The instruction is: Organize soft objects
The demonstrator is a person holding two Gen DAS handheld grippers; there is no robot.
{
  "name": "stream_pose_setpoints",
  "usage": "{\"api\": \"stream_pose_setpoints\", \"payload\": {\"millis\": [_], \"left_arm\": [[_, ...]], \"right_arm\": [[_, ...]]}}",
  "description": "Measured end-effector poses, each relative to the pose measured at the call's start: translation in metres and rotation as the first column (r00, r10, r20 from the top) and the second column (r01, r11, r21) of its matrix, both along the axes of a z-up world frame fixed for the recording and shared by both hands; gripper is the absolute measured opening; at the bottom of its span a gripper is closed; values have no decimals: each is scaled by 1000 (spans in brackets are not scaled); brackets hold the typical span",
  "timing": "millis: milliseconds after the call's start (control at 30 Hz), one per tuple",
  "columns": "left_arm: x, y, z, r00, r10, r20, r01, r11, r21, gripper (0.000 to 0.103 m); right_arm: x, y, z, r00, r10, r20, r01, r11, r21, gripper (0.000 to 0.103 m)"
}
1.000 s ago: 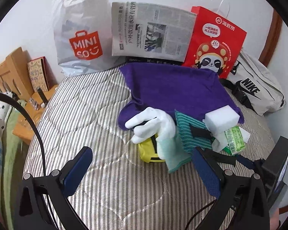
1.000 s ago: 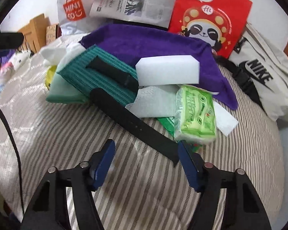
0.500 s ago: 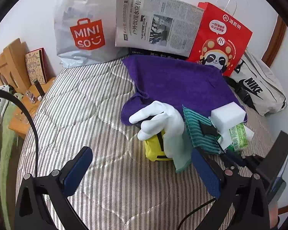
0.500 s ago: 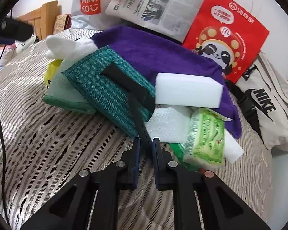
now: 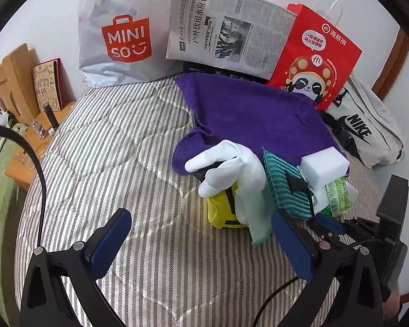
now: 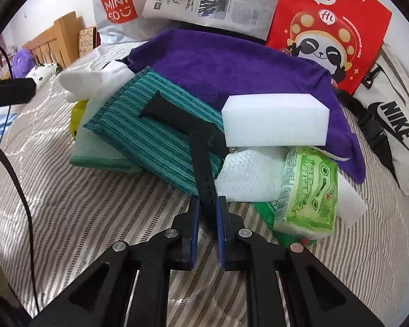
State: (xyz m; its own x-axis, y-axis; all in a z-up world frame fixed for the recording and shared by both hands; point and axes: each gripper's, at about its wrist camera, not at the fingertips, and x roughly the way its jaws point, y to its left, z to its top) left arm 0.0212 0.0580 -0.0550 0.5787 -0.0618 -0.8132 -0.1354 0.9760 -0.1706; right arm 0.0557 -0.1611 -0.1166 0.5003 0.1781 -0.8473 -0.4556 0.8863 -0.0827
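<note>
Right gripper (image 6: 207,204) clenched on the black strap (image 6: 201,160).
Left gripper (image 5: 199,234) hangs released over the striped bed (image 5: 109,141), near the white glove (image 5: 231,163).

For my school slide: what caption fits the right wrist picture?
Right gripper pinching a black strap lying across a teal cloth on the striped bed.

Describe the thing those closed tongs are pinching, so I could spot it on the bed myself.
Find the purple towel spread on the striped bed. At its near edge lies a teal ribbed cloth, and a black strap runs across that cloth toward the right gripper. It is the only long, narrow, dark thing in the pile.
</note>
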Motion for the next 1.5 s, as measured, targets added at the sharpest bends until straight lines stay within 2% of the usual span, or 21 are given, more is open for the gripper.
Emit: {"api": "stream_pose_setpoints", "payload": {"millis": [67, 167, 300, 500, 767, 833, 900, 1033, 1233, 1367, 1467, 1500], "left_arm": [[-1, 0, 0, 1000, 0, -1, 0, 1000, 8, 103], [0, -2, -2, 1000, -9, -9, 9, 1000, 7, 103], [1, -6, -4, 1000, -18, -18, 18, 1000, -5, 103], [0, -8, -1, 1000, -25, -13, 25, 1000, 6, 103], [-1, -10, -4, 999, -30, -27, 30, 1000, 8, 103], [-1, -13, -5, 999, -38, -31, 38, 999, 11, 103], [-2, -15, -5, 999, -42, -35, 42, 999, 18, 103], [0, -17, -6, 998, -50, -41, 51, 999, 9, 103], [-1, -19, -5, 998, -53, -39, 54, 998, 18, 103], [-2, -17, -5, 998, -44, -41, 44, 999, 17, 103], [-2, -16, -5, 998, -46, -42, 46, 999, 13, 103], [-2, -16, -5, 998, -46, -40, 46, 999, 17, 103]], "right_arm": [[1, 2, -1, 1000, 3, 7, -3, 1000, -21, 7], [-1, 2, 7, 999, 5, 35, -4, 999, -40, 6], [-1, -4, 15, 1000, -4, 14, 4, 1000, -3, 6], [11, -7, 4, 999, -32, -27, 32, 999, -14, 8], [17, -2, -4, 999, -18, -27, 17, 999, -45, 11], [17, -6, -3, 999, -21, -30, 20, 999, -24, 5], [18, -9, 1, 999, -30, -39, 29, 1000, -10, 4], [14, -18, 13, 998, -43, -55, 48, 995, 85, 5], [20, -22, 2, 992, -67, -109, 77, 993, 88, 9], [21, -13, -3, 994, -54, -96, 56, 998, 12, 9], [18, -9, -1, 997, -59, -47, 56, 995, -79, 8], [18, -11, 1, 997, -71, -33, 69, 995, -78, 8]]}}
